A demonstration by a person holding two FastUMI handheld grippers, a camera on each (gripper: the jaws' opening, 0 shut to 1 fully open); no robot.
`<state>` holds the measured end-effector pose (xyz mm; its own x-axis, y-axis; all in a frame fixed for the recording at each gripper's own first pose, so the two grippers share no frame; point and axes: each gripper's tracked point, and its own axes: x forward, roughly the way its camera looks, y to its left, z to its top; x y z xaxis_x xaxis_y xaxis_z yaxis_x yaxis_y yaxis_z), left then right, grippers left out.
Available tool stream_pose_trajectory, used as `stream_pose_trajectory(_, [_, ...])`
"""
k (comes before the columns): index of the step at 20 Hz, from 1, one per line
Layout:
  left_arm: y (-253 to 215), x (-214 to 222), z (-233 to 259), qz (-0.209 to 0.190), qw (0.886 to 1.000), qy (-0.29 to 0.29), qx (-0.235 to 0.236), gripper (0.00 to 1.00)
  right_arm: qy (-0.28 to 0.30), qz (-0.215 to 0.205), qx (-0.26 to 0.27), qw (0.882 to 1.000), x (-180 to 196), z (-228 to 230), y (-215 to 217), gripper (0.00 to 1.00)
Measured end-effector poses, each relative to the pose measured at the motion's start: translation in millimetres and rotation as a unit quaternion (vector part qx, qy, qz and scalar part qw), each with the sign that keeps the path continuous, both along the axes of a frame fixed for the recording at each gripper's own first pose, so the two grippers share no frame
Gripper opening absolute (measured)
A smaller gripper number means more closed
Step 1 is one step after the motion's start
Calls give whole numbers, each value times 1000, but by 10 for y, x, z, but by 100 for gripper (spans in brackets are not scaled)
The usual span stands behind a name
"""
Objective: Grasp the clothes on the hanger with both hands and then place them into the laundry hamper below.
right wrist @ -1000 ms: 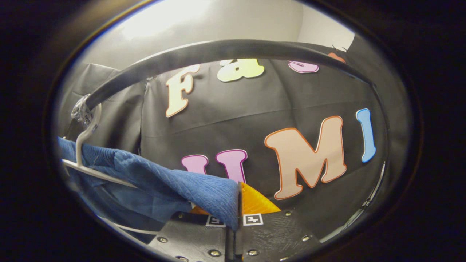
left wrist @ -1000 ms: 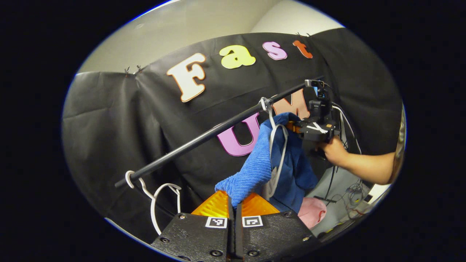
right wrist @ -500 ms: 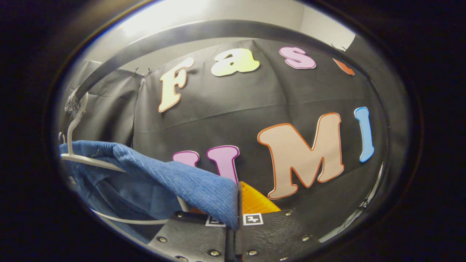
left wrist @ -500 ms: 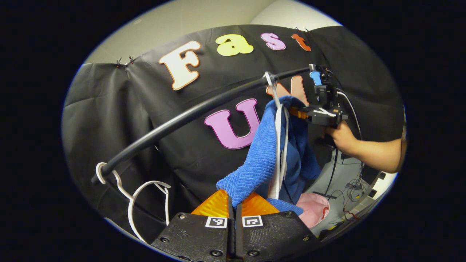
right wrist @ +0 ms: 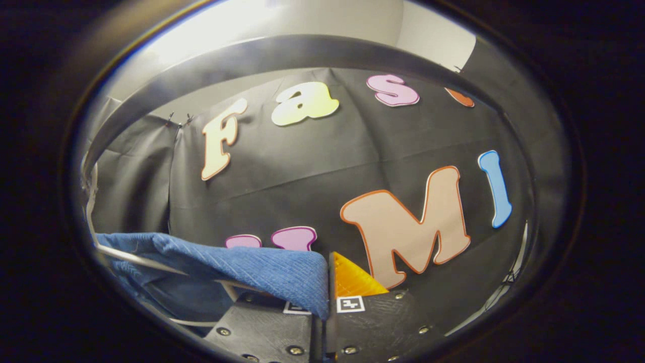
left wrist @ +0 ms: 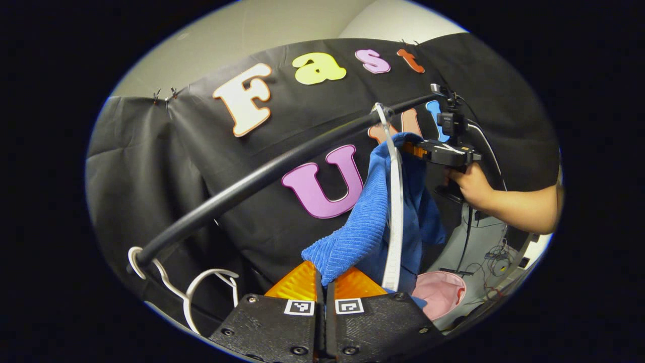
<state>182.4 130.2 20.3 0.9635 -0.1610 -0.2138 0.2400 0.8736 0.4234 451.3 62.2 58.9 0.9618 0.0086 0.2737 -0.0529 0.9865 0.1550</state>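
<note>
left gripper (left wrist: 324, 282): bottom centre of left gripper view, fingers (left wrist: 297, 283) closed tight on a corner of the blue garment.
right gripper (right wrist: 326, 282): bottom centre of right gripper view, fingers (right wrist: 352, 280) closed on another edge of the blue garment; also seen far off in left gripper view (left wrist: 413, 149), held level at the garment's top edge, pinching it there.
hand (left wrist: 471, 185): holding right gripper from below, bare forearm running off to the right.
blue garment (left wrist: 375, 212): ribbed blue cloth, draped over the white hanger, stretched between both grippers; in right gripper view (right wrist: 242, 267) runs from lower left to the fingers.
white hanger (left wrist: 394, 201): hooked on the rail, seen edge-on, hanging roughly upright with cloth on both sides; thin white bar under the cloth in right gripper view (right wrist: 136, 258).
rail (left wrist: 262, 176): black bar, slanting from lower left to upper right; arcs across top of right gripper view (right wrist: 282, 53).
spare hanger (left wrist: 201, 290): white, empty, hooked at the rail's lower left end.
laundry hamper (left wrist: 439, 292): pink, below and right of the garment, well apart from it; contents cannot tell.
cables (left wrist: 491, 254): loose on the floor near the hamper.
</note>
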Motion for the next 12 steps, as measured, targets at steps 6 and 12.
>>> stream_pose_trajectory(6, [122, 230, -112, 3, 1000, -1, 0, 1, 63, 8, 23, 998, 299, -623, 1, 6])
stream_pose_trajectory(12, [-251, 230, -485, 3, 996, 2, -94, 0, 127, -27, 60, 990, 120, -1311, -299, 6])
